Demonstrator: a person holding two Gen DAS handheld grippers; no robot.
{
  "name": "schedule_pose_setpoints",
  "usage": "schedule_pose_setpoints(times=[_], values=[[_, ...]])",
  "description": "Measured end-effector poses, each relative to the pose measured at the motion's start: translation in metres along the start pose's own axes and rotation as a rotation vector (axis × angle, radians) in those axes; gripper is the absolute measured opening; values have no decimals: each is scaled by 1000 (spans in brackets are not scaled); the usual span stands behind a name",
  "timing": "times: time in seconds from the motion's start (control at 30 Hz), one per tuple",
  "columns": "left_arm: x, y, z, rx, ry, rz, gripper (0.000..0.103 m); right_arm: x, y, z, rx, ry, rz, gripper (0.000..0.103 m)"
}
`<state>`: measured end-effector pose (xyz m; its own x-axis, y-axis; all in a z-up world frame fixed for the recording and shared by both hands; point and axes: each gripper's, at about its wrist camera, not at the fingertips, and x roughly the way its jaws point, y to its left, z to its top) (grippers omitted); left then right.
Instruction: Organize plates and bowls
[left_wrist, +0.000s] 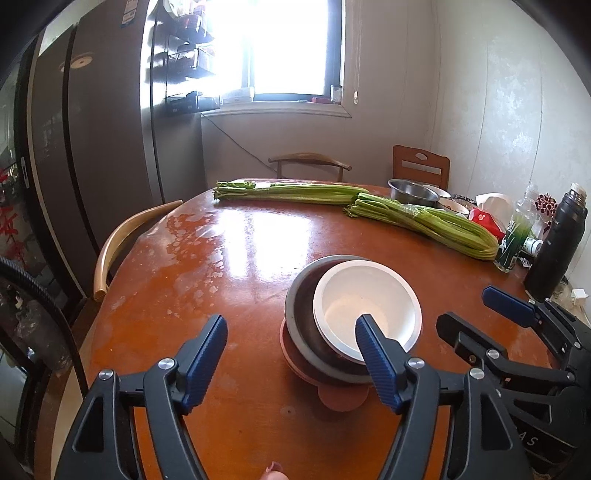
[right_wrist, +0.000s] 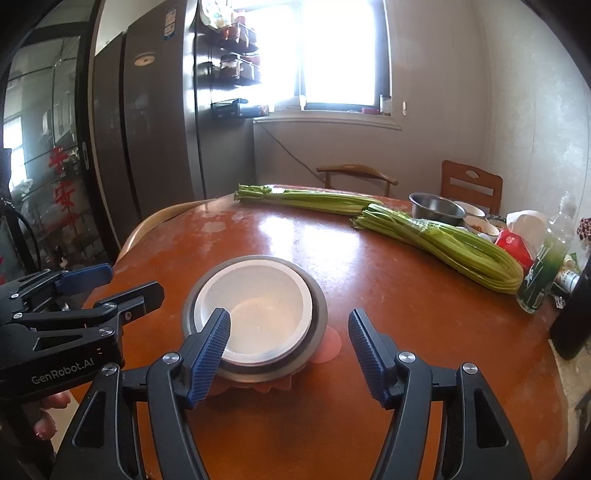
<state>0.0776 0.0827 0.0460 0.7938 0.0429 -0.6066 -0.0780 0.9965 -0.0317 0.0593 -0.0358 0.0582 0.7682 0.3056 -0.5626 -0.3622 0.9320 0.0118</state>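
Observation:
A white bowl (left_wrist: 369, 302) sits nested inside a grey metal bowl (left_wrist: 299, 306), which rests on a pink plate (left_wrist: 341, 397) on the round brown table (left_wrist: 240, 240). The same stack shows in the right wrist view: white bowl (right_wrist: 258, 314), grey bowl (right_wrist: 319, 314), pink plate (right_wrist: 330, 345). My left gripper (left_wrist: 291, 336) is open and empty, just in front of the stack and left of it. My right gripper (right_wrist: 290, 328) is open and empty, hovering over the stack's near rim. Each gripper shows in the other's view: the right one (left_wrist: 476, 306), the left one (right_wrist: 129, 280).
Two celery bundles (left_wrist: 295, 192) (left_wrist: 424, 221) lie across the far side. A steel bowl (left_wrist: 412, 192), small dishes, a red packet (left_wrist: 484, 219), a green bottle (left_wrist: 513, 243) and a black thermos (left_wrist: 557, 243) crowd the right edge. Chairs (left_wrist: 122, 240) ring the table; a fridge (left_wrist: 92, 147) stands left.

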Motion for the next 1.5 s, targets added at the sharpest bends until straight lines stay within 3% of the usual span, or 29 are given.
schedule_pose_setpoints(times=[0.83,0.97,1.1,1.5], values=[[-12,-24,-68,-28,47,53,77,-25,-21,-81,36,68,-48,73],[-13,-23,-76,-21,34,101,77,-21,-24,-93,49,92,-61,74],[-11,-25,-81,-11,57,67,77,-20,-22,-96,46,101,-53,74],[-6,-29,-88,8,77,65,77,-20,-15,-96,33,106,-46,74]])
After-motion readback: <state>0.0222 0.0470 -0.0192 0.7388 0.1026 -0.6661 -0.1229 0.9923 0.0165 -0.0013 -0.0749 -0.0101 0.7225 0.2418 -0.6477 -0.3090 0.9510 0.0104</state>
